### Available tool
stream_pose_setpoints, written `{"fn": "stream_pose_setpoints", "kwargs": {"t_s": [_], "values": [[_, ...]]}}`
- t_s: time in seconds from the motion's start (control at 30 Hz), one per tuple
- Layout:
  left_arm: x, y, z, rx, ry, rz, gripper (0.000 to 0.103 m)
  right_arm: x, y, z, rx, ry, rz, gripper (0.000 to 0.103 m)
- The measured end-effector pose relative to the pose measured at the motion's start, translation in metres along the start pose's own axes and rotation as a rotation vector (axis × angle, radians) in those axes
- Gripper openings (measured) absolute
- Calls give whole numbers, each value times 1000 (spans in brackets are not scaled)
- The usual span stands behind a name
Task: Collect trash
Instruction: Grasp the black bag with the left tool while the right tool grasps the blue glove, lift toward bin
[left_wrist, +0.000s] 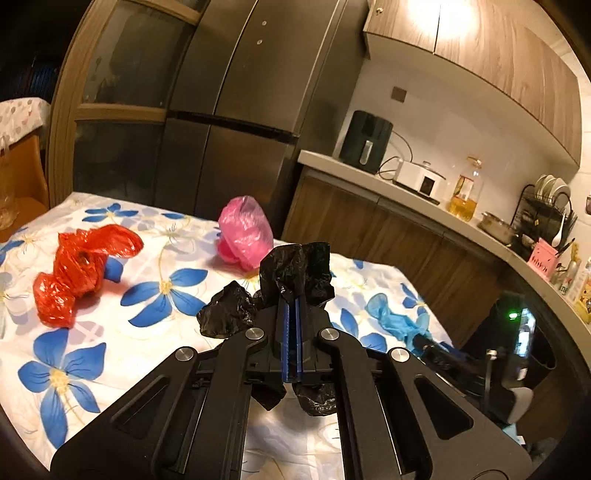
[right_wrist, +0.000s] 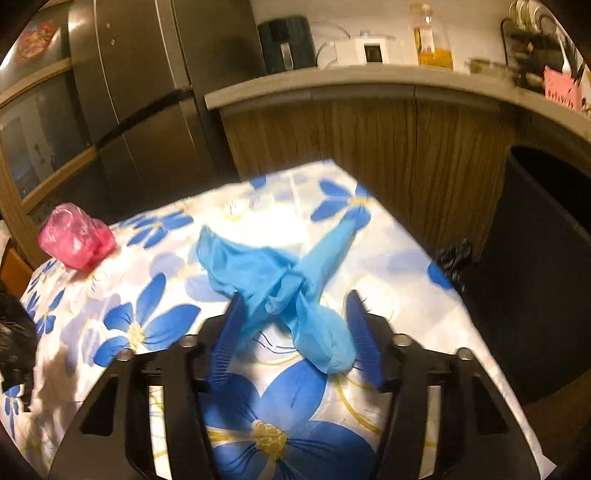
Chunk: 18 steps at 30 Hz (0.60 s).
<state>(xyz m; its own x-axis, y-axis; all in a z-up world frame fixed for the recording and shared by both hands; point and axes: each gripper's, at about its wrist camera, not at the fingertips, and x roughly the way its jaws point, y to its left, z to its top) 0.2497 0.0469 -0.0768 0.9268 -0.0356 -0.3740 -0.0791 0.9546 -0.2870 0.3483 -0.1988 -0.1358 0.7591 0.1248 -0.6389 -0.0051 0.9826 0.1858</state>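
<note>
On the table under the flower-printed white tablecloth (left_wrist: 122, 343), the crumpled red plastic bag (left_wrist: 83, 275) lies at the left and the pink plastic bag (left_wrist: 245, 232) near the far edge. The crumpled blue rubber glove (right_wrist: 280, 277) lies toward the right, with the dark waste bin (right_wrist: 546, 266) beyond the table's right edge.

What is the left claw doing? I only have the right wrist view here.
Observer: The left claw is shut on a crumpled black plastic bag.
Operator: Any trash outside my view?
Observer: Yes, a red plastic bag lies on the tablecloth, left of the pink bag.
</note>
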Motion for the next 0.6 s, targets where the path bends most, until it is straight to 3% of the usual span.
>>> {"fn": "stream_pose_setpoints", "kwargs": {"t_s": [0.1,0.13,0.23,0.6], "values": [[-7,-1,1,9,-8,-5,1,4,3,-1,-19,25,18,28],[-8,-2,1,11,-10,-6,1,5,5,-2,-31,33,28,16],[-14,-5,2,22,-18,-2,1,3,9,-2,-47,30,46,6],[-34,-12,9,50,-52,5,1,-65,18,8,-82,-136,142,2]]}}
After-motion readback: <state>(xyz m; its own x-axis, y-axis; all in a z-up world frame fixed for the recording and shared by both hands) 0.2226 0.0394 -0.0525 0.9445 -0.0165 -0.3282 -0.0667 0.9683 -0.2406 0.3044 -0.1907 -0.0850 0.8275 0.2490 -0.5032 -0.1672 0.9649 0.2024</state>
